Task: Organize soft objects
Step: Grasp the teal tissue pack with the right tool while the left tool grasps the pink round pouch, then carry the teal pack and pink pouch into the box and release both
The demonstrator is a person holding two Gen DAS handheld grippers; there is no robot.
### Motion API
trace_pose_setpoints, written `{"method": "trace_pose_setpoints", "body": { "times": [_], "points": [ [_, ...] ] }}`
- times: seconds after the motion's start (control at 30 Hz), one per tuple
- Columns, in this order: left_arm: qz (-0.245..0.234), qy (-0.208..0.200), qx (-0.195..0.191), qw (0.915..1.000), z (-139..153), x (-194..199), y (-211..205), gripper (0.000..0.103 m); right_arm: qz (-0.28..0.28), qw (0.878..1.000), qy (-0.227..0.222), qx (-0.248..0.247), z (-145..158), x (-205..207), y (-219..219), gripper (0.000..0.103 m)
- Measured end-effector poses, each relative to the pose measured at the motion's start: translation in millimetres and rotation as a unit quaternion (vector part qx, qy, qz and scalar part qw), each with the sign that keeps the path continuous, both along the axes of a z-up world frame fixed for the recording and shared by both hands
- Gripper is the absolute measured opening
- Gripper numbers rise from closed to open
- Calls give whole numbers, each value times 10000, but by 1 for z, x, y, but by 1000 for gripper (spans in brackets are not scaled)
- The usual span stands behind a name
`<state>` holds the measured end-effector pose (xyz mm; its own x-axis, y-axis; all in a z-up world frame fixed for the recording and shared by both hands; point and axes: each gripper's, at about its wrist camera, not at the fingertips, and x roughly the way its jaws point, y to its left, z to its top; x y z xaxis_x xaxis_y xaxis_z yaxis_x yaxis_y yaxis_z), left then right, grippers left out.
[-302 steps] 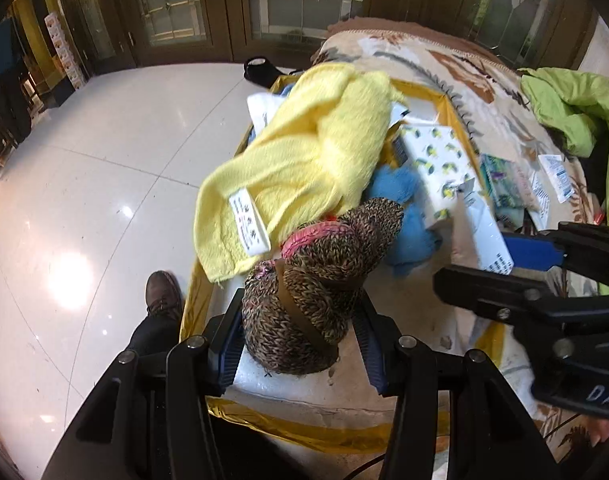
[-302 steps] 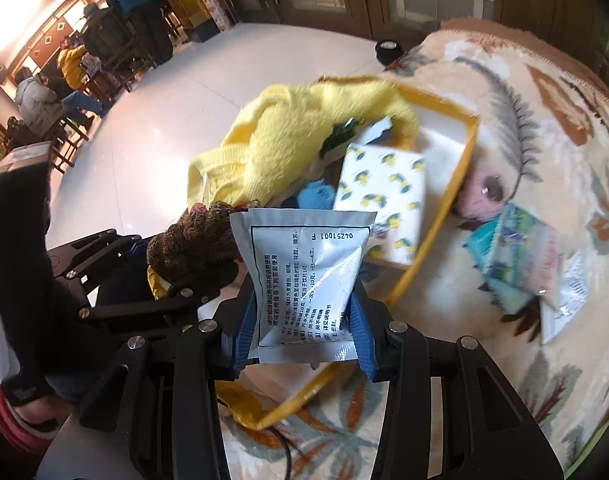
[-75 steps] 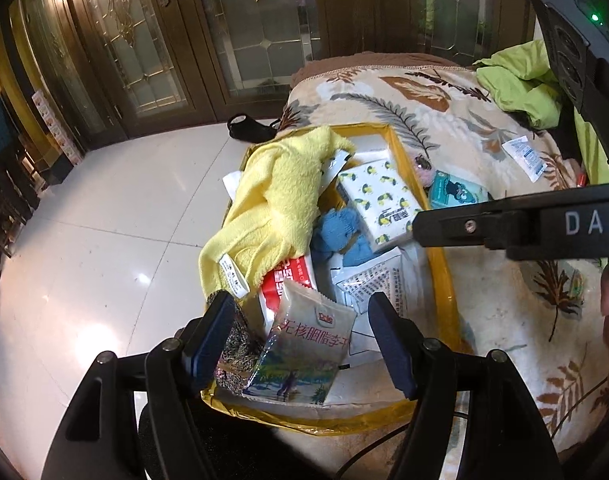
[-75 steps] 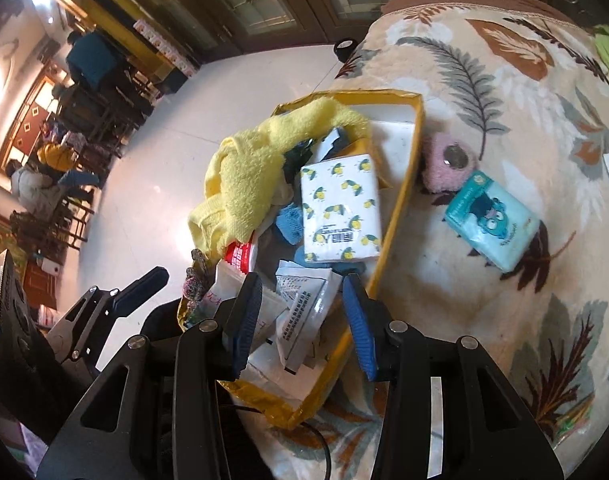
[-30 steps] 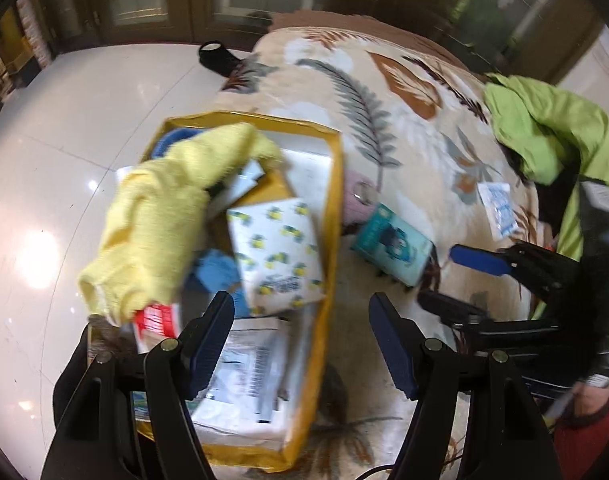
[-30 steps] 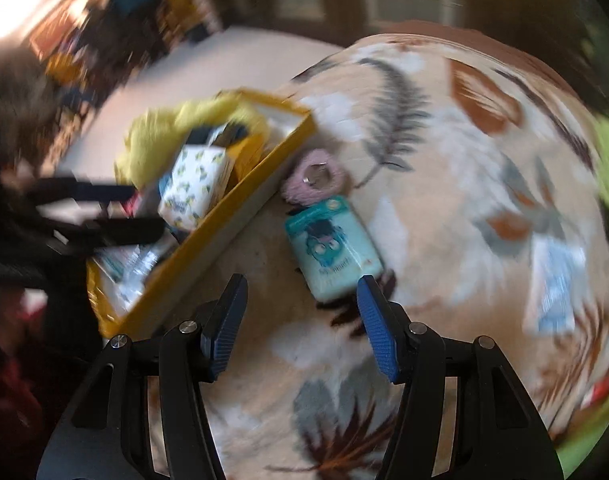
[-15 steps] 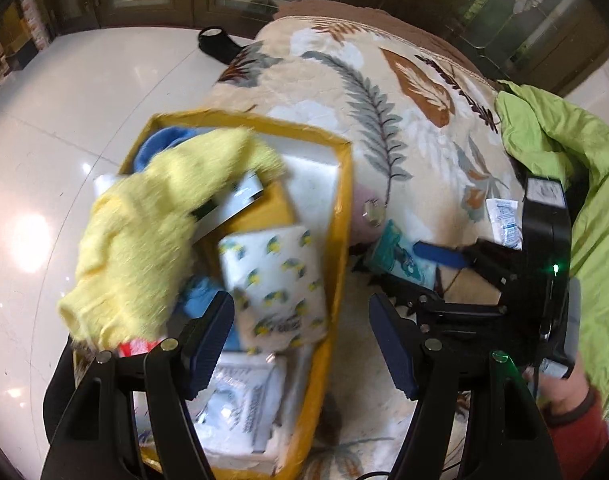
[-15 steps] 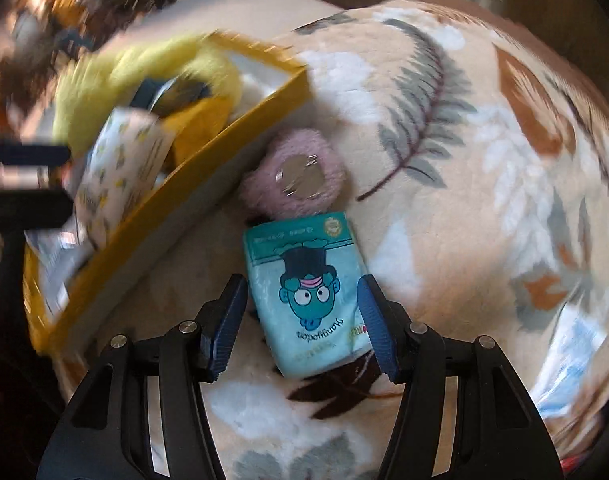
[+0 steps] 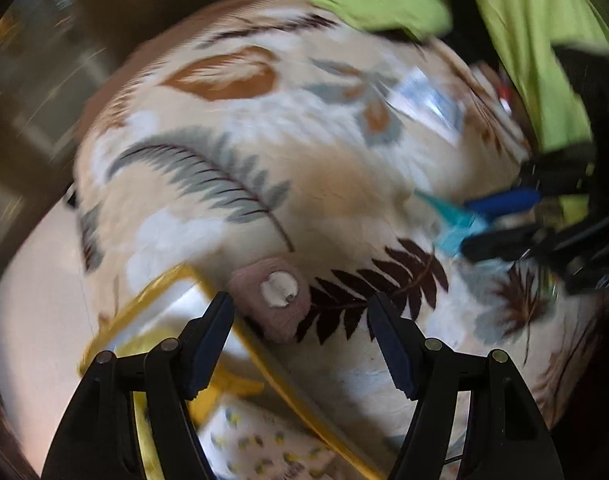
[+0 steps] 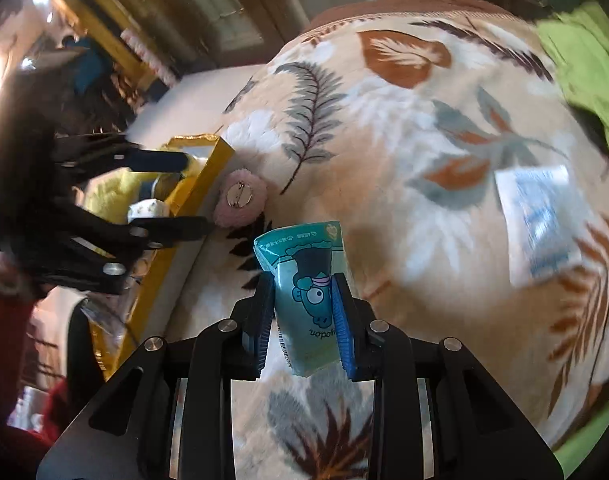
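My right gripper [image 10: 302, 304] is shut on a teal tissue pack [image 10: 306, 280] with a cartoon face and holds it just above the leaf-patterned blanket [image 10: 384, 128]. My left gripper [image 9: 300, 320] is open, its jaws on either side of a pink fuzzy round pad [image 9: 274, 296] with a white disc, which lies on the blanket beside the yellow box [image 9: 172, 280]. The pad also shows in the right wrist view [image 10: 240, 198], next to the box's rim [image 10: 208, 168]. The right gripper and the teal pack [image 9: 452, 224] show at the right of the left wrist view.
The yellow box holds a lemon-print tissue pack [image 9: 264, 448] and a yellow towel [image 10: 112, 192]. A white and blue sachet [image 10: 540, 216] lies on the blanket to the right. A green garment [image 9: 524, 20] lies at the far edge.
My right gripper has closed on the teal tissue pack and lifted it. My left gripper has swung from over the box to the pink pad beside it.
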<state>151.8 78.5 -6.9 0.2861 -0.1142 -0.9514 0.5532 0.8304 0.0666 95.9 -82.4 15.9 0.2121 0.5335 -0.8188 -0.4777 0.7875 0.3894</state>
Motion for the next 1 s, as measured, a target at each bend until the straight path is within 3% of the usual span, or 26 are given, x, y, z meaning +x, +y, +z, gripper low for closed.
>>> {"method": "trace_pose_setpoints", "body": {
  "times": [0.17, 0.3, 0.47, 0.57, 0.67, 0.73, 0.77, 0.8, 0.87, 1.0],
  "points": [
    [-579, 66, 593, 9965, -20, 18, -11, 70, -189, 9993, 144, 303, 0, -9, -13, 27],
    [-944, 374, 685, 9925, -33, 25, -14, 70, -240, 9981, 257, 513, -1, -10, -17, 27],
    [-1430, 529, 1172, 9813, -50, 23, -24, 70, -338, 9968, 334, 635, -2, -7, -18, 27],
    [-1605, 591, 1336, 9762, -57, 25, -26, 70, -353, 9966, 336, 657, -3, -8, -19, 27],
    [-1595, 640, 1327, 9761, -58, 27, -27, 69, -357, 9964, 355, 687, -4, -9, -20, 27],
    [-1488, 560, 1288, 9788, -55, 30, -25, 58, -393, 9960, 353, 719, -3, -9, -21, 27],
    [-1393, 508, 1261, 9809, -52, 34, -22, 44, -402, 9958, 356, 741, -3, -8, -22, 27],
    [-1243, 490, 1162, 9842, -47, 39, -18, 38, -413, 9956, 360, 764, -3, -8, -22, 27],
    [-1027, 553, 873, 9893, -41, 43, -11, 35, -442, 9954, 341, 778, -1, -8, -23, 27],
    [-1098, 301, 1083, 9876, -44, 33, -16, 34, -501, 9946, 307, 852, 3, -9, -24, 27]
  ]
}}
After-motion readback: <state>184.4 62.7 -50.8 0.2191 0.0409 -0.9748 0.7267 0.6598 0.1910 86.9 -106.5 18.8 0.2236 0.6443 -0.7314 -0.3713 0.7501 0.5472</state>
